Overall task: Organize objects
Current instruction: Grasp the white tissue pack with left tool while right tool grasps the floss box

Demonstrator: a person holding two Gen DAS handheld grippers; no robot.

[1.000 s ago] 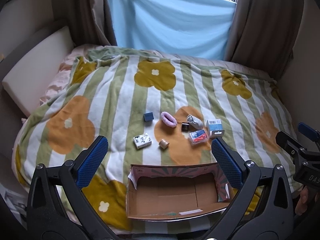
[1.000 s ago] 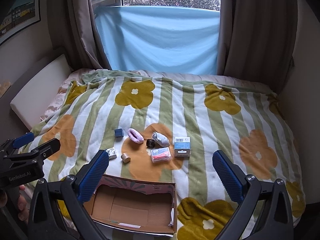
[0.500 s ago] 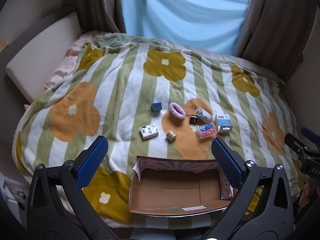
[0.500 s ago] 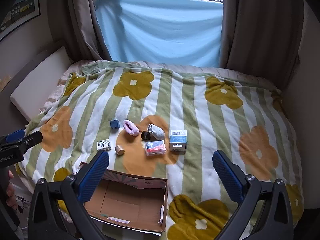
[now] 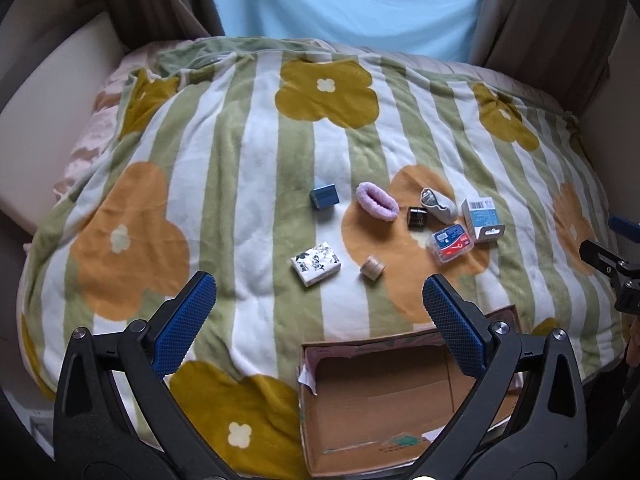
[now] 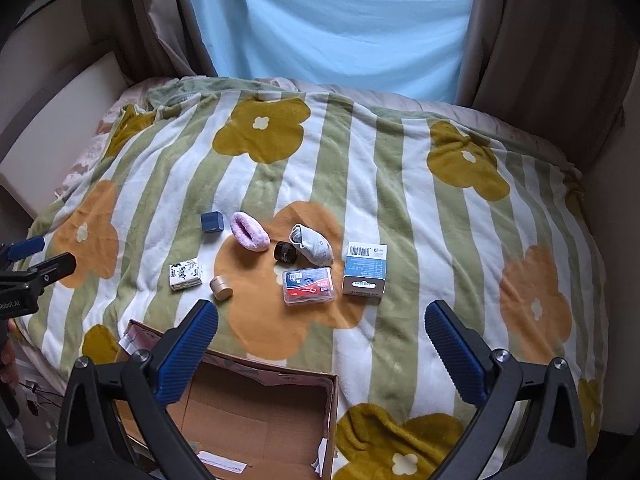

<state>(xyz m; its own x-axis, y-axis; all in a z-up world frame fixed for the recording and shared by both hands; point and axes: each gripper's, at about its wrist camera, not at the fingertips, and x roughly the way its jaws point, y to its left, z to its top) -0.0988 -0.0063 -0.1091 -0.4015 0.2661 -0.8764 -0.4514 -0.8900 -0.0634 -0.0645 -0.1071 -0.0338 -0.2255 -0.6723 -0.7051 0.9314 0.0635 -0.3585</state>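
Small objects lie on a flowered blanket: a dark blue box (image 5: pixel 324 197), a pink fuzzy sock (image 5: pixel 377 200), a grey sock (image 5: pixel 438 204), a black jar (image 5: pixel 417 217), a clear red-and-blue case (image 5: pixel 450 243), a blue-and-white carton (image 5: pixel 482 219), a patterned tissue pack (image 5: pixel 316 263) and a tan tape roll (image 5: pixel 372 267). An open, empty cardboard box (image 5: pixel 380 404) sits at the near edge, also in the right wrist view (image 6: pixel 256 416). My left gripper (image 5: pixel 316 324) is open above the blanket, near the box. My right gripper (image 6: pixel 320 344) is open, short of the case (image 6: pixel 308 285).
The bed is bounded by a cream padded headboard (image 5: pixel 52 92) on the left, brown curtains (image 6: pixel 532 40) and a blue cloth (image 6: pixel 332 28) over the window behind. The other gripper shows at each view's side edge.
Both grippers have moved forward and tilted down toward the bed, so the objects appear closer and larger. Both stay open. No object has moved.
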